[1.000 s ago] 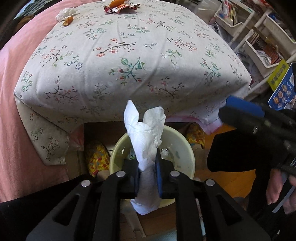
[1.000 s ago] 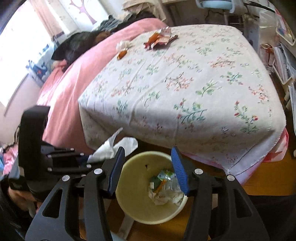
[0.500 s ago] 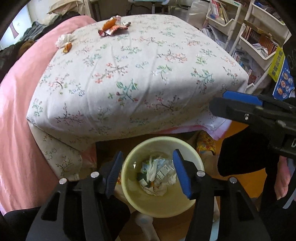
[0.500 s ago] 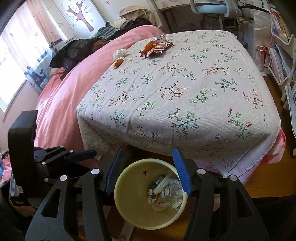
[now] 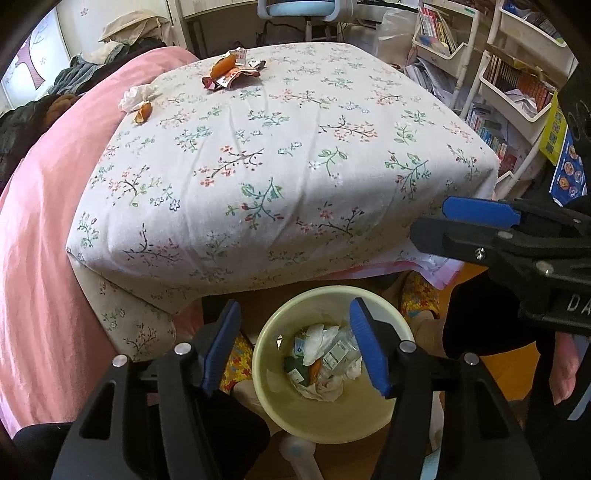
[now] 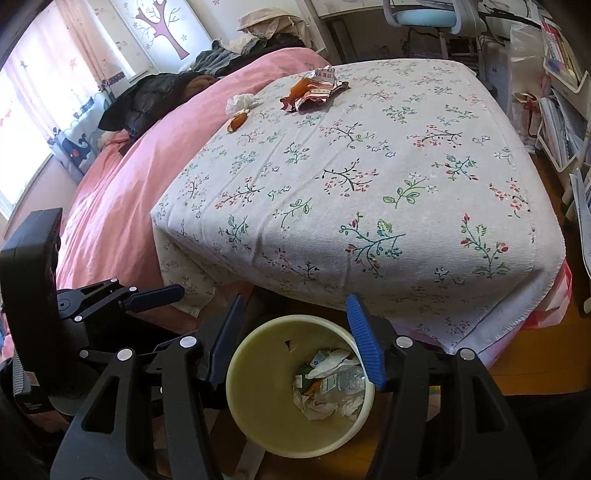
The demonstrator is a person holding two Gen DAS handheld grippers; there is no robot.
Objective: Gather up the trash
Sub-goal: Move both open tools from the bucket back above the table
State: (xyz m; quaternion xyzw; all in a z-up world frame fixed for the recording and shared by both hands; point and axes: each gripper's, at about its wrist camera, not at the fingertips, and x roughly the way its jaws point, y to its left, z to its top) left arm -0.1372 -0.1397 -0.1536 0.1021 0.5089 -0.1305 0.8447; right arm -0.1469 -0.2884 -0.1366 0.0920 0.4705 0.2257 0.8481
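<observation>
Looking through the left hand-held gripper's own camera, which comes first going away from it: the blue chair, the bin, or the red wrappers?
1. Bin, right beneath the left hand-held gripper.
2. Red wrappers, on the flowered cover's far side.
3. Blue chair, behind the bed.

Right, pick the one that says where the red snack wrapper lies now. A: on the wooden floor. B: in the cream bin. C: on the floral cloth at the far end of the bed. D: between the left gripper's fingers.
C: the red snack wrapper lies on the floral cloth far from the cream bin, and both grippers are open and hold nothing.
</observation>
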